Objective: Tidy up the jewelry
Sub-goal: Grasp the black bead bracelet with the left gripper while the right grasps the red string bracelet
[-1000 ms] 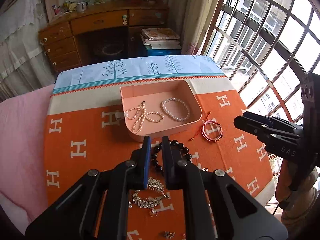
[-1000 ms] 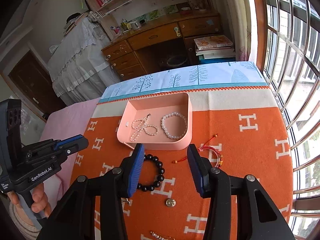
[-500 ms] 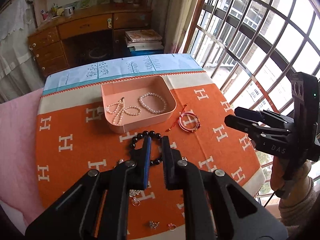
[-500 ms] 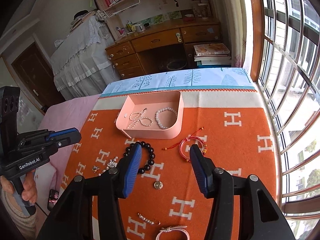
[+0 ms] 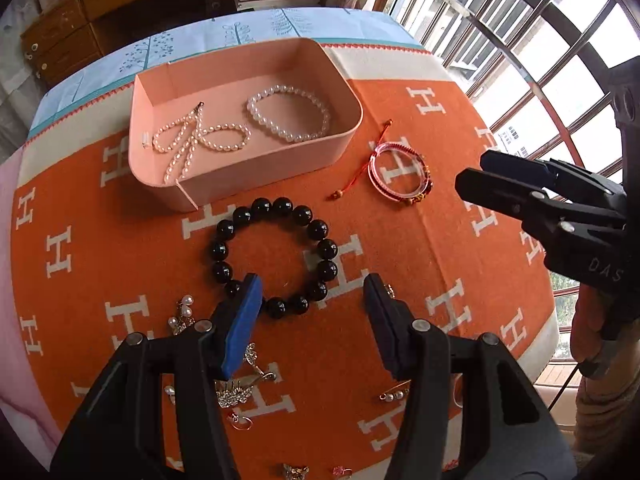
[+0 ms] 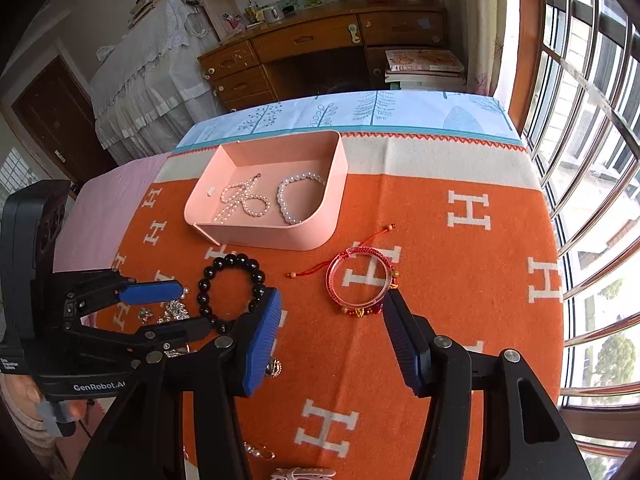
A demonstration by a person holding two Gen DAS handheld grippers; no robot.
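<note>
Black bead bracelet (image 5: pixel 275 256) is lying just ahead of our left gripper (image 5: pixel 312 294), whose just-opened, empty jaws are nearer than our right's.

Left wrist view looked steeply down, close over the black bead bracelet (image 5: pixel 276 256) just ahead of its jaws. Right wrist view looked down from slightly farther back. Both shared the pink tray (image 5: pixel 256 172) beyond the jaws.

Black bead bracelet (image 5: pixel 274 255) flat on cloth; pearls (image 5: pixel 289 112) in pink box (image 5: pixel 256 176).
</note>
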